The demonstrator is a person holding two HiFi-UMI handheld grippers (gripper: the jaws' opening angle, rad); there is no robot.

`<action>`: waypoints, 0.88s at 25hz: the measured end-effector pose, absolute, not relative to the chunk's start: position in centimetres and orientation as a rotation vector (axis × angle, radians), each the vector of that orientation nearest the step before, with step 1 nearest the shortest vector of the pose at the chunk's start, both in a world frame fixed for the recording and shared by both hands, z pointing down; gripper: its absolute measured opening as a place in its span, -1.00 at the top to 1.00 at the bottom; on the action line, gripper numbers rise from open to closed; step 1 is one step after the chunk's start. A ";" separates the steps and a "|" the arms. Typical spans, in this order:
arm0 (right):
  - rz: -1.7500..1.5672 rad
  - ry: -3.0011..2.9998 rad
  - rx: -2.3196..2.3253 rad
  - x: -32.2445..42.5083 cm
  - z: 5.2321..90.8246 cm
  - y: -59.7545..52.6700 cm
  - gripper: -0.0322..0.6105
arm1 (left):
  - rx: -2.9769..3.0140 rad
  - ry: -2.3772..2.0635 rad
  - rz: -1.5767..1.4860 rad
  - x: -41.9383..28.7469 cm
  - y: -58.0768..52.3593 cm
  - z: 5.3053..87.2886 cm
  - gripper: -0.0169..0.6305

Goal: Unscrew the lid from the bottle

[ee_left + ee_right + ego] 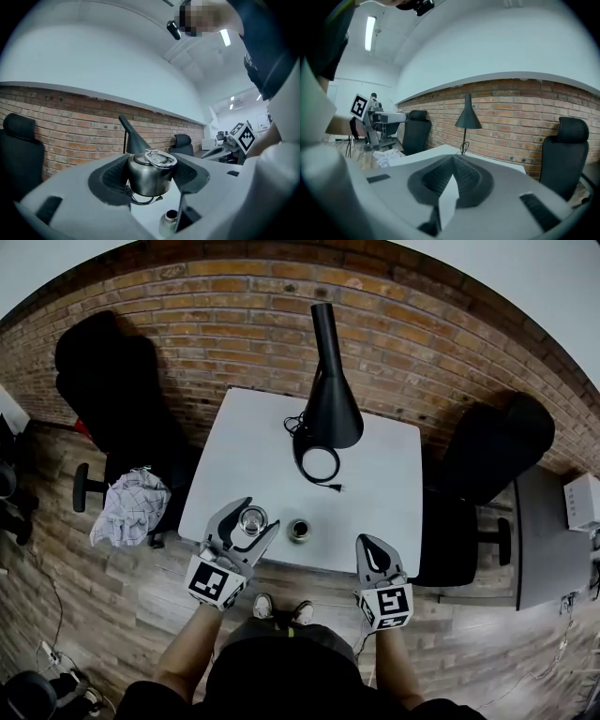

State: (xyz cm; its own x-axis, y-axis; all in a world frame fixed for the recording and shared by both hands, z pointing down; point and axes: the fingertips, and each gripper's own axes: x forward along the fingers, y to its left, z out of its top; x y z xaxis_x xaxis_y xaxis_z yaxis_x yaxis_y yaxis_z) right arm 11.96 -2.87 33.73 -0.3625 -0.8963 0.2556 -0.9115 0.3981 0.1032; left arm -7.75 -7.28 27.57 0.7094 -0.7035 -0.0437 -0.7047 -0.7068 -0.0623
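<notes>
My left gripper [253, 519] is shut on a stubby steel lid [251, 518] with a flat ring on top. In the left gripper view the lid [149, 174] sits between both dark pads, lifted above the white table [244, 442]. The small steel bottle [298, 530] stands upright near the table's front edge, its mouth open and dark. It shows low in the left gripper view as the bottle [168, 221], under the right-hand jaw. My right gripper [368, 546] hangs off the table's front right corner, and its pads [461, 178] meet with nothing between them.
A black cone lamp [328, 395] stands at the table's back, its coiled cable [319, 465] in front of it. Black chairs flank the table on the left [112, 381] and the right [487, 451]. A white cloth [131, 507] lies on the left seat. A grey side table [548, 540] is at the right.
</notes>
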 end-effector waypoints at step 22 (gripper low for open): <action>-0.026 -2.408 1.822 18.3 24.8 -2.4 0.86 | -2.700 1.468 0.152 -15.6 -5.7 23.1 0.12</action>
State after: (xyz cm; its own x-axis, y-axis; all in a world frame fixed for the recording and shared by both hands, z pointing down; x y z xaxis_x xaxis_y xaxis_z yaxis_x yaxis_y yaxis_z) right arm 18.27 -2.37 24.75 -0.2670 -0.9598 0.0863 -0.9577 0.2742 0.0871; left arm -15.56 -5.69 23.15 0.5405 -0.8330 -0.1179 -0.8395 -0.5433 -0.0098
